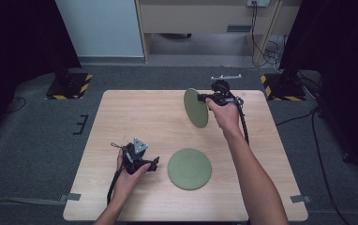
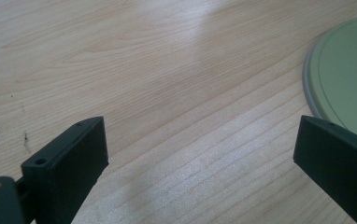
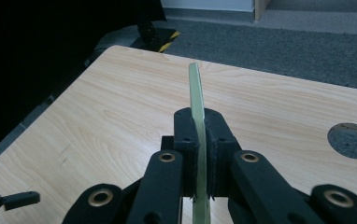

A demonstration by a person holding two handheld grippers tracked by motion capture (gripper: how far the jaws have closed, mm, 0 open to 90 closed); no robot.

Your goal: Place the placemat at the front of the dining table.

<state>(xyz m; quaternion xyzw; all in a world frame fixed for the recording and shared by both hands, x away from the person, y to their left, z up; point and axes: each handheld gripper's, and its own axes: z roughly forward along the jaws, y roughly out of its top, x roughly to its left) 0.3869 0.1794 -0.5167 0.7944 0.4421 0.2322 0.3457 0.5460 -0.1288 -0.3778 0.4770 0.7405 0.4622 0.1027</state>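
Right gripper view: right gripper (image 3: 200, 154) clamped on rim of a green plate (image 3: 196, 100), plate held on edge, upright between the two black pads, thin edge toward camera. High view: same right gripper (image 1: 208, 98) raised over far right part of table (image 1: 121, 122), held plate (image 1: 196, 108) tilted steeply, its face turned left, clear of the table surface. Beyond it, round hole (image 3: 353, 140) in table top noted in right gripper view.

Left gripper view: left gripper (image 2: 200, 149) with jaws spread wide, nothing between them, bare wood below. High view: left gripper (image 1: 154, 164) low at near left of table, jaws pointing right. Second green plate (image 1: 190, 168) lying flat just right of it, near centre; rim of this plate (image 2: 345, 70) just beside the right-hand jaw, not touching.
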